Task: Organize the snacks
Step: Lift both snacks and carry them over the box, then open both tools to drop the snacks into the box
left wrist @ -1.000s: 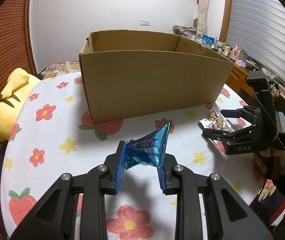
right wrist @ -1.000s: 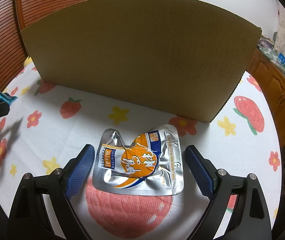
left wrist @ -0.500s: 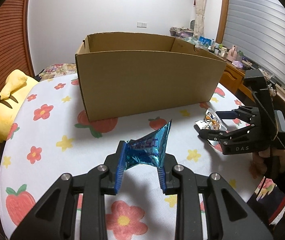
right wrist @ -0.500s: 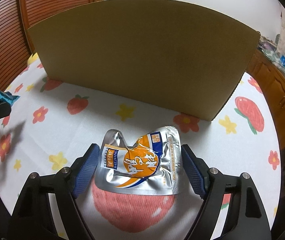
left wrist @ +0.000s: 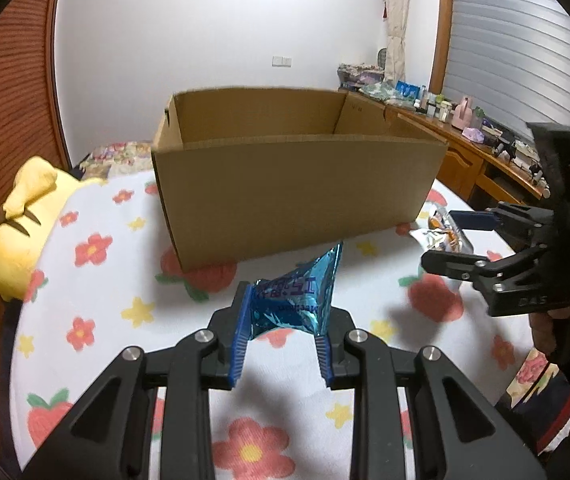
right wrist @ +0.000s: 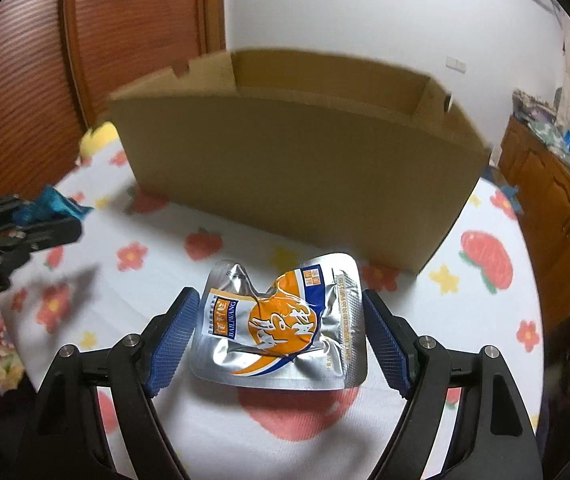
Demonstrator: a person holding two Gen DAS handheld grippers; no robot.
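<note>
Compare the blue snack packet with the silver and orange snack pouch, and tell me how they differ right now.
The blue packet is crumpled into a cone shape; the silver and orange pouch is a flatter, rounded rectangle.

The blue packet sits pinched in the left gripper, its fingers set narrow; the pouch sits in the right gripper, whose fingers are spread wide at its edges.

Both are shiny foil, held in front of the cardboard box, not in it.
</note>
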